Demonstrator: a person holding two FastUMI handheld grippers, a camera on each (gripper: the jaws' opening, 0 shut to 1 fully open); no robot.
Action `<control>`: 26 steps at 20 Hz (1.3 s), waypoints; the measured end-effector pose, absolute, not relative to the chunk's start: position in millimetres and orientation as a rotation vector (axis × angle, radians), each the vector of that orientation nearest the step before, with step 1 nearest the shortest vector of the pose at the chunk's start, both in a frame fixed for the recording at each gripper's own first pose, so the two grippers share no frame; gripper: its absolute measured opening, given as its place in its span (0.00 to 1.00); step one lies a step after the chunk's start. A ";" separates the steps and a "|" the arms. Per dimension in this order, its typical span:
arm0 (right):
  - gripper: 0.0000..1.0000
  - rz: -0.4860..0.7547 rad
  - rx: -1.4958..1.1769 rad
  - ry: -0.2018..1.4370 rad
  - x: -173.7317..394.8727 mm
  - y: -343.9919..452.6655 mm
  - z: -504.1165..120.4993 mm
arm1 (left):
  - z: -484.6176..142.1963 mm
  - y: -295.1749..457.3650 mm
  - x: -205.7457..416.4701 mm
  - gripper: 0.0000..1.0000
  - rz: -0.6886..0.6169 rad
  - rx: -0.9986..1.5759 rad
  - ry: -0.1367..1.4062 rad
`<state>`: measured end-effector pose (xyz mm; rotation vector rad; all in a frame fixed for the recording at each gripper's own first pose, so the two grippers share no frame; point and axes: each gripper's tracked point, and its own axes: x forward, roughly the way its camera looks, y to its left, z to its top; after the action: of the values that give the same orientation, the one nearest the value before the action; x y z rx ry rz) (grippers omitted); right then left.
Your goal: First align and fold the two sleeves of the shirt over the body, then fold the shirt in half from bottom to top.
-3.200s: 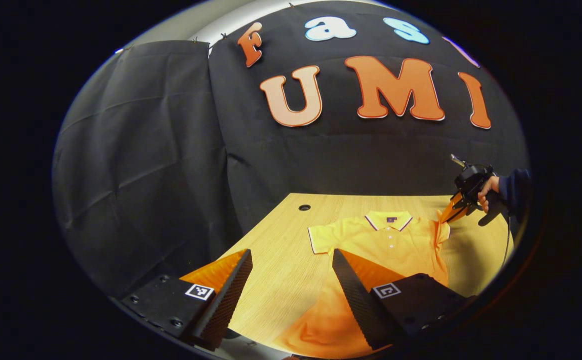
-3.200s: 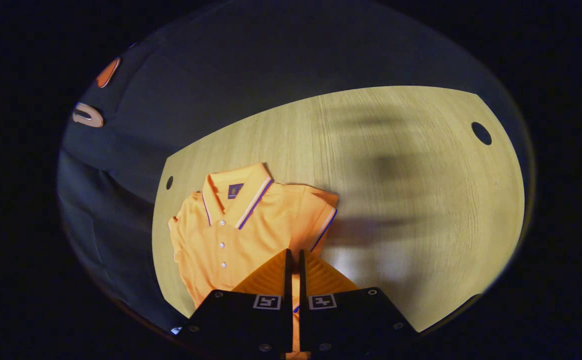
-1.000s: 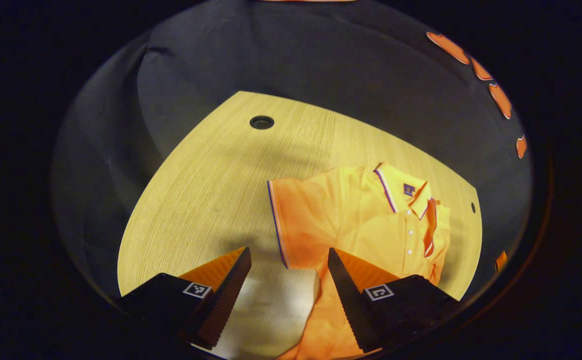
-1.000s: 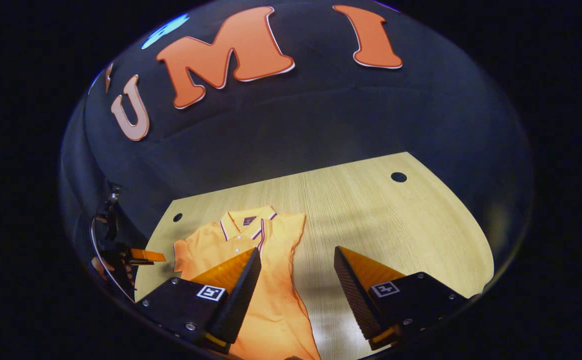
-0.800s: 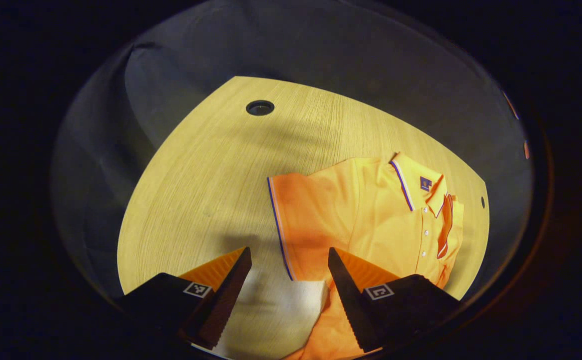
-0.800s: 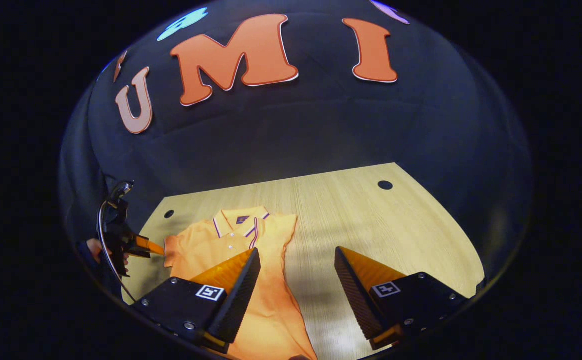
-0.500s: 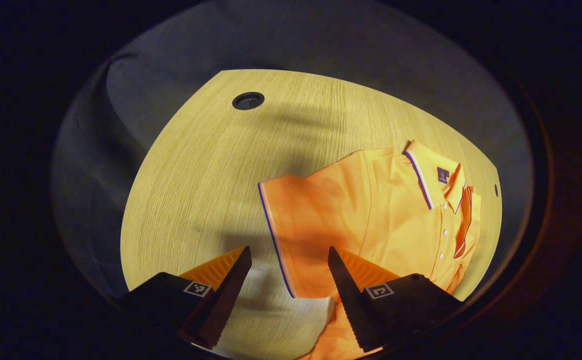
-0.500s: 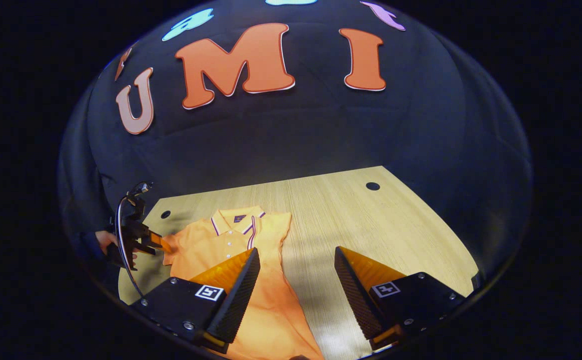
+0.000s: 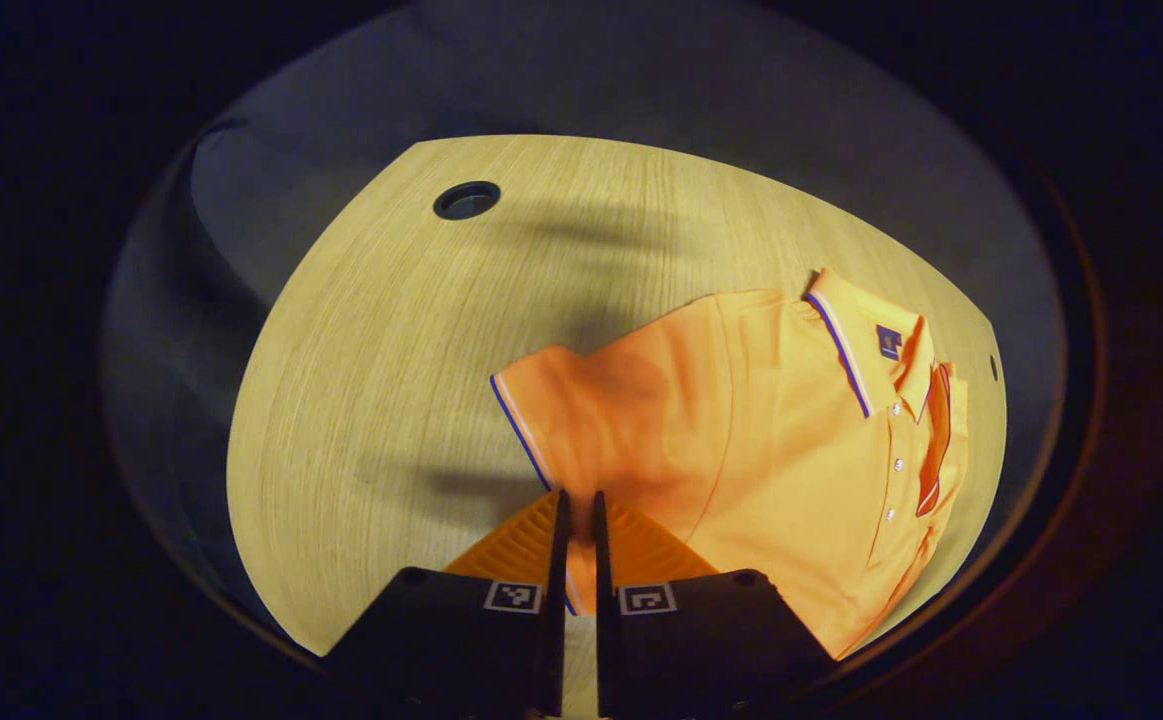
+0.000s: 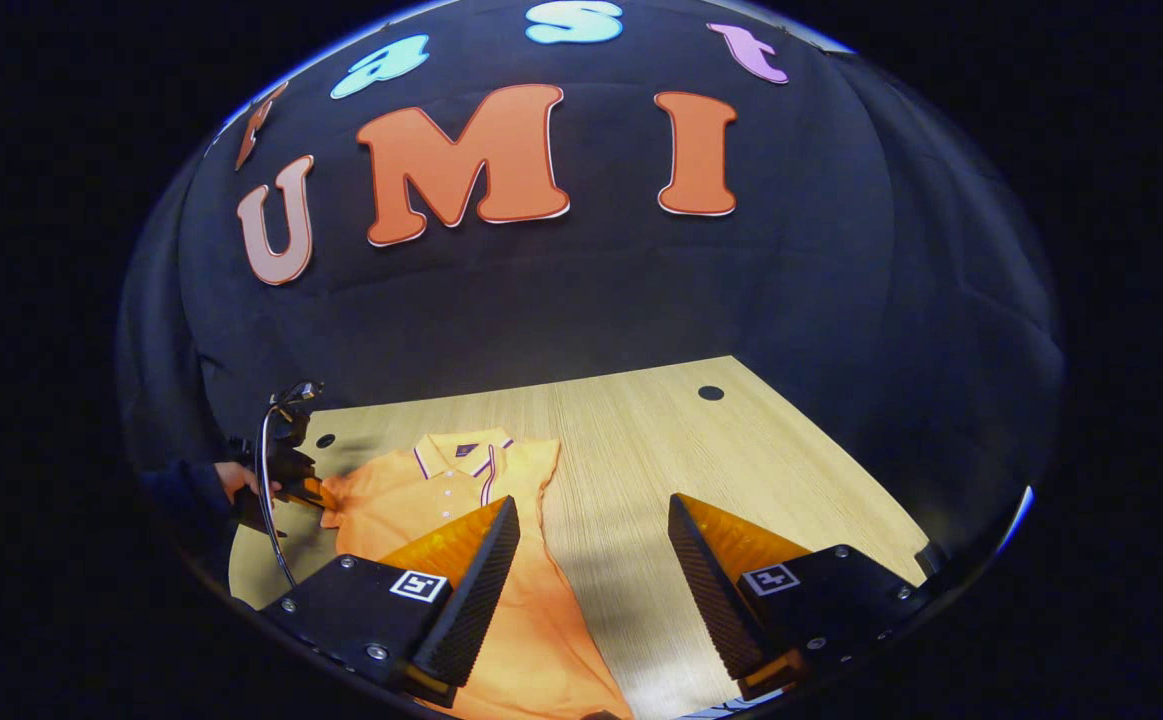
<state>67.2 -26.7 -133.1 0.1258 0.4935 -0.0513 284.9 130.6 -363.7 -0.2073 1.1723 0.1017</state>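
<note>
Wooden table (image 9: pixel 391 330), shirt sleeve (image 9: pixel 581 420) apparently pinched between left gripper (image 9: pixel 578 515) fingers

left gripper (image 9: pixel 577 515): we hold its fingers pressed together on the sleeve (image 9: pixel 581 420) hem, low at the table.
right gripper (image 10: pixel 589 545): we hold it raised, fingers spread wide apart, gripping nothing.

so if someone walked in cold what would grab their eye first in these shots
The bright orange polo shirt lying flat on the pale wooden table, its far sleeve already folded over the chest. Next, the left gripper, jaws closed on the striped cuff of the near sleeve. In the right gripper view, the right gripper hangs open above the shirt's lower edge.
</note>
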 end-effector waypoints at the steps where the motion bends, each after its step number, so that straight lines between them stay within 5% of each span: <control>1: 0.92 -0.056 0.132 0.488 63.1 -29.1 -132.2 | -360.0 125.9 286.5 0.13 0.078 -0.203 1.146; 8: 0.92 -0.094 0.157 0.483 42.0 -50.6 -136.3 | -308.6 88.1 311.2 0.13 -0.054 -0.164 0.950; 20: 0.92 -0.109 0.170 0.519 29.4 -55.5 -147.5 | -317.5 -7.9 321.8 0.13 -0.239 -0.127 0.987; 26: 0.92 -0.117 0.169 0.529 30.3 -44.4 -148.6 | -329.3 -39.3 317.5 0.36 -0.321 -0.259 1.005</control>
<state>30.3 -44.4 -148.6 0.1693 0.5288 -0.1174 317.5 -39.3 -329.3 -0.2595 1.0054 -0.3207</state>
